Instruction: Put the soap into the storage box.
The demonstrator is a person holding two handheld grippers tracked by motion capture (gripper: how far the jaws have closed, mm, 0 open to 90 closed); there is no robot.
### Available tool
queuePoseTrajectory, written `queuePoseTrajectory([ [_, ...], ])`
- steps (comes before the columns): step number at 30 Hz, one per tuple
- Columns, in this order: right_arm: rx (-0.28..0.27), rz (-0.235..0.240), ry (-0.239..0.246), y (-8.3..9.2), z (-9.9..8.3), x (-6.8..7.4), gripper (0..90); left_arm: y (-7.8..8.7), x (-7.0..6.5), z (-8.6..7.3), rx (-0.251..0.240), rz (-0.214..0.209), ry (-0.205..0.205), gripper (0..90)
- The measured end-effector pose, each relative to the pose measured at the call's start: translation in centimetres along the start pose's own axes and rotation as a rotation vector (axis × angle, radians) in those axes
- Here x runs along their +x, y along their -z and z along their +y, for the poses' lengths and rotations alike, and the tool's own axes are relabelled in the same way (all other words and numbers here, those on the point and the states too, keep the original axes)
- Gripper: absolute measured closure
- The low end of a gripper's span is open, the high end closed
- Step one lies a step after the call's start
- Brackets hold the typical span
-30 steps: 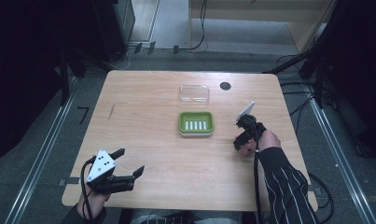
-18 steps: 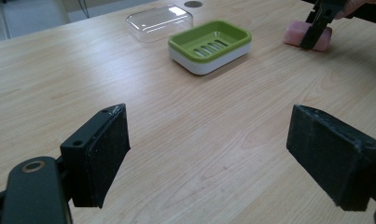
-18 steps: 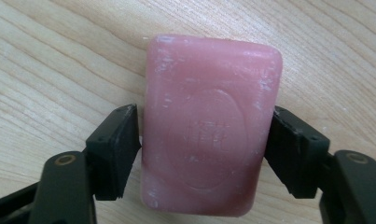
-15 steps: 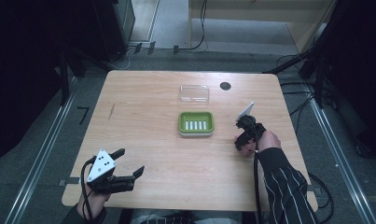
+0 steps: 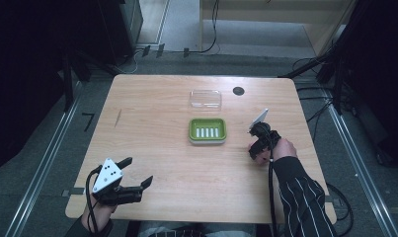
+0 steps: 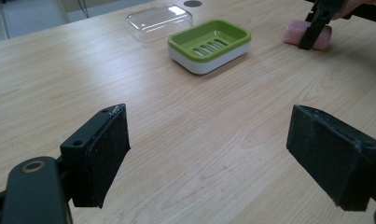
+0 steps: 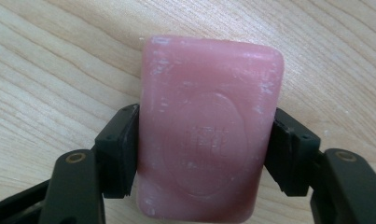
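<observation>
Pink soap bar (image 7: pixel 209 135) has an embossed oval stamp with lettering in the middle, too worn and blurred to read, maybe three or four characters. No other writing or labels legible anywhere.

Right gripper (image 7: pixel 204 156): jaws have just been closing and now press both long sides of the soap bar, pads flush against it. Bar lies flat on the wooden tabletop (image 5: pixel 162 113), toward the right edge, right of the green soap dish (image 5: pixel 207 131) and apart from it. In the high view the right gripper (image 5: pixel 259 145) points down at that spot, person's striped sleeve (image 5: pixel 298 197) behind it. Left gripper view shows the same bar (image 6: pixel 295 32) far off with a black jaw across it.

Left gripper (image 6: pixel 209 154): jaws spread wide, nothing between them, bare wood below. In the high view it (image 5: pixel 135 177) sits at the near left corner of the tabletop, well apart from everything.

Green dish has a white base and slotted floor, empty. Clear plastic lid (image 5: pixel 205 98) lies just behind the dish, separate. Small dark round hole (image 5: pixel 238 91) right of the lid.
</observation>
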State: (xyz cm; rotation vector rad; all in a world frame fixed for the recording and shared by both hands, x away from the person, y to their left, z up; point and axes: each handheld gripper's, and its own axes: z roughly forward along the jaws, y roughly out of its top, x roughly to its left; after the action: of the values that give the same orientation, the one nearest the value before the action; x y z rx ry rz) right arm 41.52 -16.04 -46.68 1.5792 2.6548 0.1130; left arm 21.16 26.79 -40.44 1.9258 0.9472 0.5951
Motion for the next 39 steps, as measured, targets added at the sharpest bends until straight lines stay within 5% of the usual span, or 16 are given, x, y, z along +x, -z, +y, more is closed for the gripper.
queuePoseTrajectory([
  [12, 0.005, 0.023, 0.014, 0.1, 0.0, -0.4, 37.9, 0.0, 0.0, 0.0, 0.0, -0.003, -0.002, 14.0],
  [39, -0.049, -0.005, 0.19, 2.5, 1.4, 0.3, 38.2, 0.0, 0.0, 0.0, 0.003, -0.003, -0.002, 14.0],
])
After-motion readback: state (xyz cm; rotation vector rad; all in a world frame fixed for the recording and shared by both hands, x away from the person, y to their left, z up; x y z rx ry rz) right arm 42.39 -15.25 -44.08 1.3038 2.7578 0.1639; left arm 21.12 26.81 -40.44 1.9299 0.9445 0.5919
